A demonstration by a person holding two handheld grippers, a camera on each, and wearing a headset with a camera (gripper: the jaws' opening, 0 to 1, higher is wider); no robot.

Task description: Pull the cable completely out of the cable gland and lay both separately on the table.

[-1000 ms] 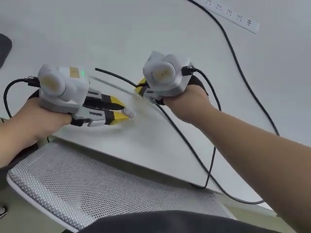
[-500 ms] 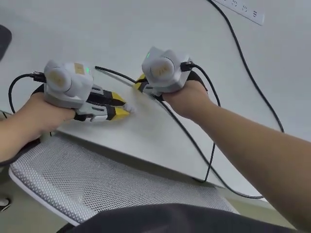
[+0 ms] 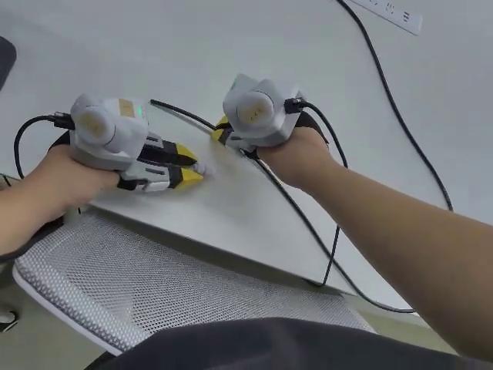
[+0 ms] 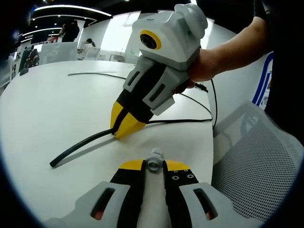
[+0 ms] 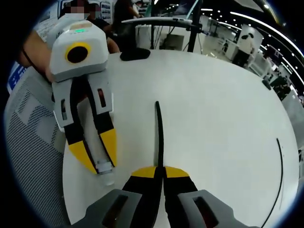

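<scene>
Head view: the cable gland (image 3: 199,168), a small pale piece, sits left of centre, pinched at the tips of the left gripper (image 3: 192,167) low over the white table (image 3: 115,46). Just to its upper right, the right gripper (image 3: 221,135) is closed on the black cable (image 3: 181,116), which runs up-left across the table, apart from the gland.

Left gripper view: the cable gland (image 4: 154,156) is at bottom centre, with the left gripper (image 4: 154,164) clamped on it. The right gripper (image 4: 122,129) reaches down from the top, tips pinched on the cable (image 4: 80,145). The cable trails to the lower left, its end on the table (image 4: 47,104).

Right gripper view: at bottom centre the right gripper (image 5: 160,170) has its jaws together on the cable (image 5: 158,128), which runs straight up to mid-frame. At lower left the left gripper (image 5: 100,165) grips the cable gland (image 5: 105,172), beside the cable and not touching it.
</scene>
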